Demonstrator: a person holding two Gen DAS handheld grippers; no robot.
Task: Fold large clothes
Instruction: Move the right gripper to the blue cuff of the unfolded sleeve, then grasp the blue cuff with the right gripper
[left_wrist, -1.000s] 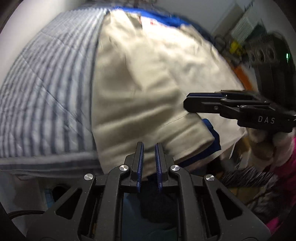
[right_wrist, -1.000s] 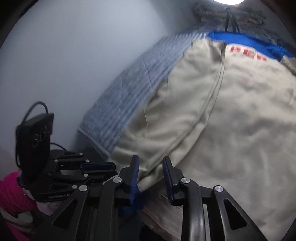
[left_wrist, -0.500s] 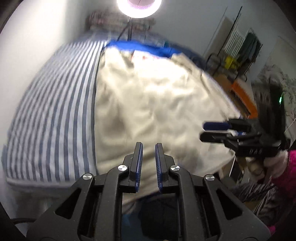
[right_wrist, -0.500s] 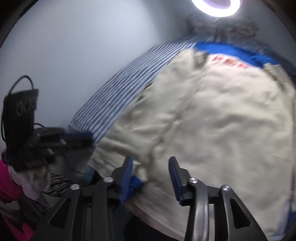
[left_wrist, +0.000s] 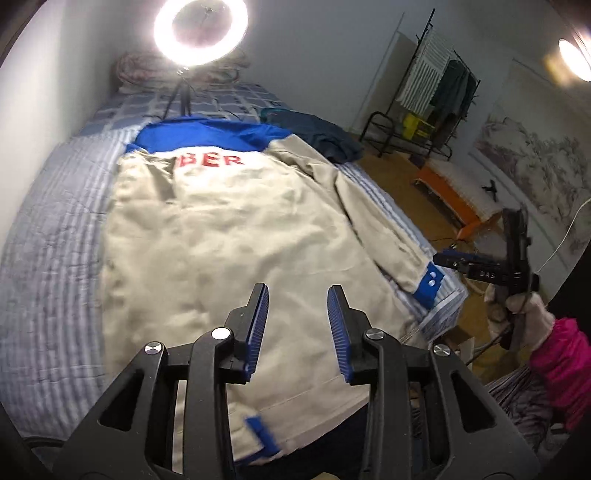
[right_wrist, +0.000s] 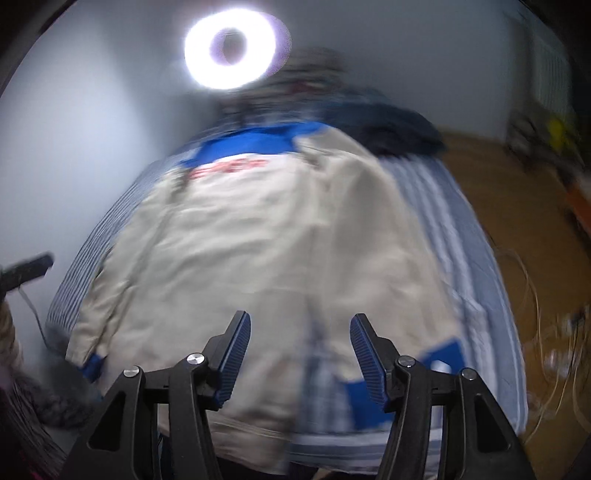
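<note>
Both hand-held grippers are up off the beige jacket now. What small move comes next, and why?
Probably bring the right hand-held gripper, jaws opening and empty, down to the blue cuff of the sleeve lying splayed off the beige jacket with blue collar toward the striped bed's edge, ready to fold it inward.

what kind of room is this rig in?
Most likely a home bedroom: a bed with striped bedding fills the view, a clothes rack with hanging garments stands by the far wall, and a beige jacket lies spread on the bed.
</note>
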